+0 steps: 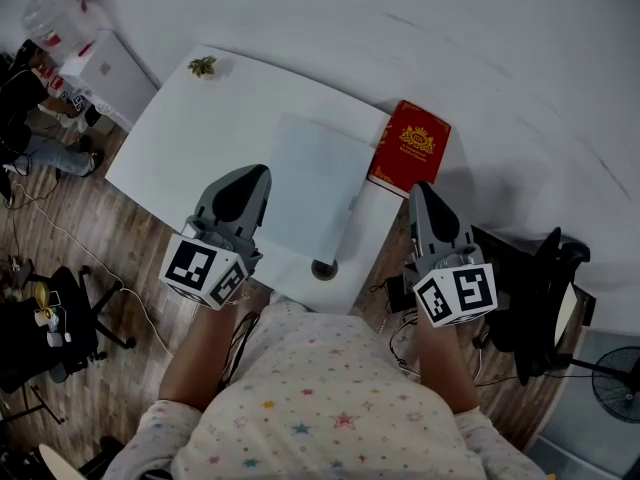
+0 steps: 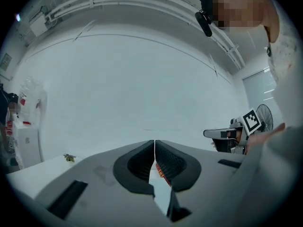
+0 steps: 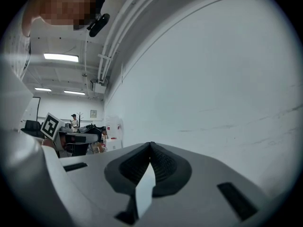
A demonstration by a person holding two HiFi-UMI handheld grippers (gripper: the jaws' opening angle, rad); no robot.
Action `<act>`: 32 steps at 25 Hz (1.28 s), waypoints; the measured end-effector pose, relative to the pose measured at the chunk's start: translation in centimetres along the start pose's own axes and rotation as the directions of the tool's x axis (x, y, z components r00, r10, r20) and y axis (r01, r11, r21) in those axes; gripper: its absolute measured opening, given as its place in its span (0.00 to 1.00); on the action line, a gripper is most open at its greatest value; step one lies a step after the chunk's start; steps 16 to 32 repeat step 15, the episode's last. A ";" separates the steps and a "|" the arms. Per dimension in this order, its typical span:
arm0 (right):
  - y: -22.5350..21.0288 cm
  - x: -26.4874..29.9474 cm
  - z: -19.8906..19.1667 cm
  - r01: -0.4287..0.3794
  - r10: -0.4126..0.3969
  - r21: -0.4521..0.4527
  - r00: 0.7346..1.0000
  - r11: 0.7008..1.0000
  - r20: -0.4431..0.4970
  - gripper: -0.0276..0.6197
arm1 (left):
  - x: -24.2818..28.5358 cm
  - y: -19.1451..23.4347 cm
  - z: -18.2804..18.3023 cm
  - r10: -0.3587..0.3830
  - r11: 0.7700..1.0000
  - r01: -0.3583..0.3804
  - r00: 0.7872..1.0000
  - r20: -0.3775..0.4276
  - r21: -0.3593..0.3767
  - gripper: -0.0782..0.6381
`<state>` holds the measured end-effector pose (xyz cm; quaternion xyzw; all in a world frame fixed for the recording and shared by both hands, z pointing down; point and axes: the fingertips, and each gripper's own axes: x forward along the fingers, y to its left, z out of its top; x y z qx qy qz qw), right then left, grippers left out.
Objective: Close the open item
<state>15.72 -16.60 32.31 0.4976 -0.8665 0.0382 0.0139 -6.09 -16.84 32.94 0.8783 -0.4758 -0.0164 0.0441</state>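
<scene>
**Layout.** The white rectangular tabletop point(image 1: 200, 138) carries all items. A pale grey flat rectangular panel point(image 1: 310, 183) lies at its centre. The head view is too coarse to tell whether this is a mat or a shut lid. A red hardback book with a gold emblem point(image 1: 410, 146) lies at the far right edge of the tabletop, just beside the panel.

**Task item.** The red book lies flat with its cover up and no pages showing. Judged from this, it lies closed, as the task requires. Nothing else in view stands open.

**Claws.** The left claw point(image 1: 250, 173) hangs over the near part of the tabletop. Its jaws are pressed together with nothing between them. The right claw point(image 1: 420, 190) hangs over the near right edge, short of the book. Its jaws are likewise pressed together and empty. Neither claw touches any item.

**Step in hand.** No closing contact is in progress. The pictures settle no further closing move.

**Minor items.** A small green-and-gold ornament point(image 1: 203, 66) sits at the far left corner. A small dark round fitting point(image 1: 323, 268) sits at the near edge.
</scene>
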 end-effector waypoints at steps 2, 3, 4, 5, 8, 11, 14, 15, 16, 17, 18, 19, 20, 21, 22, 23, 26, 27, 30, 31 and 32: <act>0.1 0.0 -0.1 -0.001 0.001 0.000 1.000 1.000 -0.001 0.04 | 0.0 0.0 0.0 0.001 1.000 -0.001 1.000 -0.001 0.001 0.13; 0.1 0.0 -0.1 -0.001 0.001 0.000 1.000 1.000 -0.001 0.04 | 0.0 0.0 0.0 0.001 1.000 -0.001 1.000 -0.001 0.001 0.13; 0.1 0.0 0.0 -0.001 0.001 -0.001 1.000 1.000 -0.002 0.04 | 0.0 0.0 0.0 0.001 1.000 -0.001 1.000 -0.001 0.002 0.13; 0.2 0.0 0.0 -0.002 0.002 -0.002 1.000 1.000 -0.002 0.04 | 0.0 0.0 0.0 0.001 1.000 -0.001 1.000 -0.001 0.002 0.13; 0.3 0.1 0.0 -0.003 0.003 -0.004 1.000 1.000 0.000 0.04 | 0.0 0.2 0.0 0.002 1.000 -0.002 1.000 -0.001 0.002 0.13; 0.3 0.2 -0.1 -0.002 0.002 -0.003 1.000 1.000 0.000 0.04 | 0.0 0.2 -0.1 0.003 1.000 -0.003 1.000 -0.003 0.003 0.13; 0.3 0.3 -0.3 0.000 0.000 0.001 1.000 1.000 -0.005 0.04 | 0.2 0.3 -0.3 0.000 1.000 0.000 1.000 -0.008 0.006 0.13; 0.2 0.4 -0.3 0.002 -0.002 0.003 1.000 1.000 -0.007 0.04 | 0.2 0.3 -0.4 -0.001 1.000 0.001 1.000 -0.010 0.006 0.13; 0.2 0.4 -0.3 0.002 -0.002 0.003 1.000 1.000 -0.007 0.04 | 0.2 0.3 -0.4 -0.001 1.000 0.001 1.000 -0.010 0.006 0.13; 0.2 0.4 -0.3 0.002 -0.002 0.003 1.000 1.000 -0.007 0.04 | 0.2 0.3 -0.4 -0.001 1.000 0.001 1.000 -0.010 0.006 0.13; 0.2 0.4 -0.3 0.002 -0.002 0.003 1.000 1.000 -0.007 0.04 | 0.2 0.3 -0.4 -0.001 1.000 0.001 1.000 -0.010 0.006 0.13; 0.2 0.4 -0.3 0.002 -0.002 0.003 1.000 1.000 -0.007 0.04 | 0.2 0.3 -0.4 -0.001 1.000 0.001 1.000 -0.010 0.006 0.13; 0.2 0.4 -0.3 0.002 -0.002 0.003 1.000 1.000 -0.007 0.04 | 0.2 0.3 -0.4 -0.001 1.000 0.001 1.000 -0.010 0.006 0.13; 0.2 0.4 -0.3 0.002 -0.002 0.003 1.000 1.000 -0.007 0.04 | 0.2 0.3 -0.4 -0.001 1.000 0.001 1.000 -0.010 0.006 0.13; 0.2 0.4 -0.3 0.002 -0.002 0.003 1.000 1.000 -0.007 0.04 | 0.2 0.3 -0.4 -0.001 1.000 0.001 1.000 -0.010 0.006 0.13; 0.2 0.4 -0.3 0.002 -0.002 0.003 1.000 1.000 -0.007 0.04 | 0.2 0.3 -0.4 -0.001 1.000 0.001 1.000 -0.010 0.006 0.13; 0.2 0.4 -0.3 0.002 -0.002 0.003 1.000 1.000 -0.007 0.04 | 0.2 0.3 -0.4 -0.001 1.000 0.001 1.000 -0.010 0.006 0.13; 0.2 0.4 -0.3 0.002 -0.002 0.003 1.000 1.000 -0.007 0.04 | 0.2 0.3 -0.4 -0.001 1.000 0.001 1.000 -0.010 0.006 0.13; 0.2 0.4 -0.3 0.002 -0.002 0.003 1.000 1.000 -0.007 0.04 | 0.2 0.3 -0.4 -0.001 1.000 0.001 1.000 -0.010 0.006 0.13; 0.2 0.4 -0.3 0.002 -0.002 0.003 1.000 1.000 -0.007 0.04 | 0.2 0.3 -0.4 -0.001 1.000 0.001 1.000 -0.010 0.006 0.13; 0.2 0.4 -0.3 0.002 -0.002 0.003 1.000 1.000 -0.007 0.04 | 0.2 0.3 -0.4 -0.001 1.000 0.001 1.000 -0.010 0.006 0.13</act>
